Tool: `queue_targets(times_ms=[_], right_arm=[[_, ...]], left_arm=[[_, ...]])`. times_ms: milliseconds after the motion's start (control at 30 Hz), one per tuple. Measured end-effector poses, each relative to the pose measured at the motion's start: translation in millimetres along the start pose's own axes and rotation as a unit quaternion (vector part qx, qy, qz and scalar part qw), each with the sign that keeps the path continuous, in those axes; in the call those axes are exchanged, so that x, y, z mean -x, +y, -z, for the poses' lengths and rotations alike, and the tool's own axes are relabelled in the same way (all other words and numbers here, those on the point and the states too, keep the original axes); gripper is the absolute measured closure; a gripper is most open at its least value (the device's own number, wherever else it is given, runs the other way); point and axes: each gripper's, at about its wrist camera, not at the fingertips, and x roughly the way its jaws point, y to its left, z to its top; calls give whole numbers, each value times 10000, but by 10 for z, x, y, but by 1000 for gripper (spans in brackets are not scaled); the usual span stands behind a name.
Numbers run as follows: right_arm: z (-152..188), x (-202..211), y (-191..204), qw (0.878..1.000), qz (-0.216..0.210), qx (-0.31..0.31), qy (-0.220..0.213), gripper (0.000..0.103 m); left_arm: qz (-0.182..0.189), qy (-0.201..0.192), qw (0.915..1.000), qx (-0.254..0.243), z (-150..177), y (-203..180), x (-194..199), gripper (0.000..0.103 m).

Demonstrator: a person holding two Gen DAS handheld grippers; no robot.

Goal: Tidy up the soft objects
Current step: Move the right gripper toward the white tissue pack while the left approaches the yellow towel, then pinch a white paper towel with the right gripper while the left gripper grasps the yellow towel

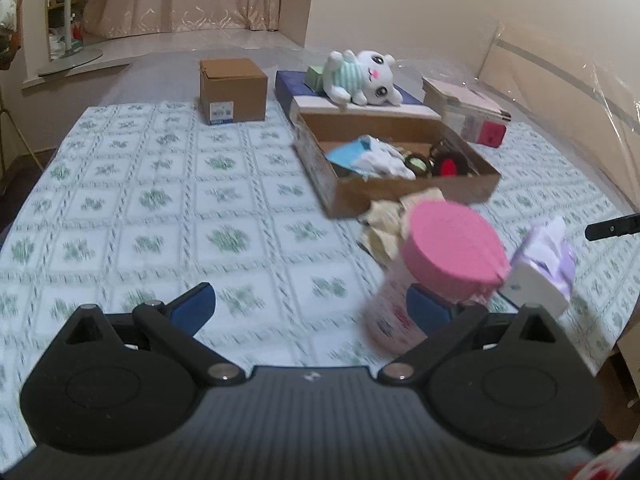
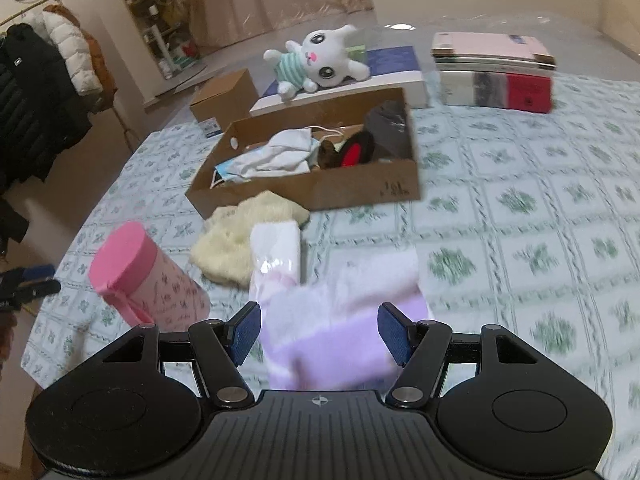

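My left gripper (image 1: 310, 312) hangs over the bedspread (image 1: 160, 216) with its jaws wide apart and nothing in them; the pink tub (image 1: 452, 248) stands just past its right finger, but whether it touches I cannot tell through the blur. My right gripper (image 2: 320, 332) has the lilac tissue pack (image 2: 344, 320) between its pads; the jaws stand about half open, and the pack seems to fill the gap, so I read it as a grip on the soft pack, though the blur keeps me from being sure. The open box (image 2: 312, 192) holding face masks (image 2: 276, 152) sits further ahead, with a cream cloth (image 2: 240, 236) and a white pack (image 2: 276, 248) lying loose on the bedspread between it and me. The plush rabbit (image 2: 320, 60) lies on the flat box behind. My worries: the tissue pack is squashy, so a light pinch could let it slip out on the way to the box. My left finger could tip the tub if I swing right. Coming in low, the pack could drag the cream cloth or catch the box's near wall.
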Motion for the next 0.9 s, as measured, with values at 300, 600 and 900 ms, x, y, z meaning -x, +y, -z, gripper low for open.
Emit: queue_targets(times_ms=[300, 600, 900], right_arm=[[-643, -510, 79, 9974, -299, 292, 588, 38], [-912, -1178, 163, 9861, -668, 309, 1492, 38], [-946, -1764, 150, 9728, -651, 310, 2202, 38]], left_arm=[[513, 131, 9986, 26, -723, 400, -465, 2], [1191, 728, 9902, -53, -1151, 228, -1113, 4], [1755, 1444, 9737, -134, -1285, -7, -1771, 4]])
